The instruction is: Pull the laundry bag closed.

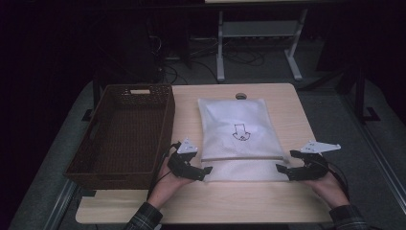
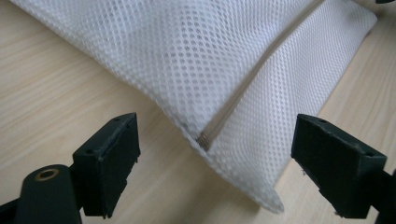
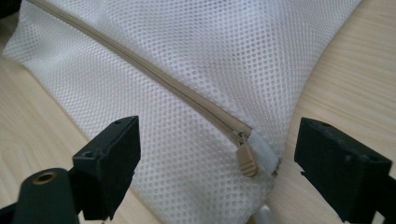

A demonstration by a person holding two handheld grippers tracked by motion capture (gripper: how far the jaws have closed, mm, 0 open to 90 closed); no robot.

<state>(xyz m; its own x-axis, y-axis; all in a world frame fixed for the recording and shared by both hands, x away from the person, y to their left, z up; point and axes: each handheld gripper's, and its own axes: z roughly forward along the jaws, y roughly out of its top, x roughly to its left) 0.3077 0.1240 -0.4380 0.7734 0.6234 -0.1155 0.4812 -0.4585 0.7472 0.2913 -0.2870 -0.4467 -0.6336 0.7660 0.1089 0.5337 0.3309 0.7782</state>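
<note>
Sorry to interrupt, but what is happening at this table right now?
A person is working on a white mesh laundry bag lying flat on the wooden table, with a gripper in each hand. The left gripper and right gripper sit at the bag's near corners, jaws open and gripping nothing. The zipper looks closed, its pull at the right gripper's end. A wicker basket stands left.

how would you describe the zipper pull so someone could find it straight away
On the wooden table lies a white mesh laundry bag. Follow its beige zipper to the corner by the right tongs: the zipper pull is the small beige tab there.
</note>
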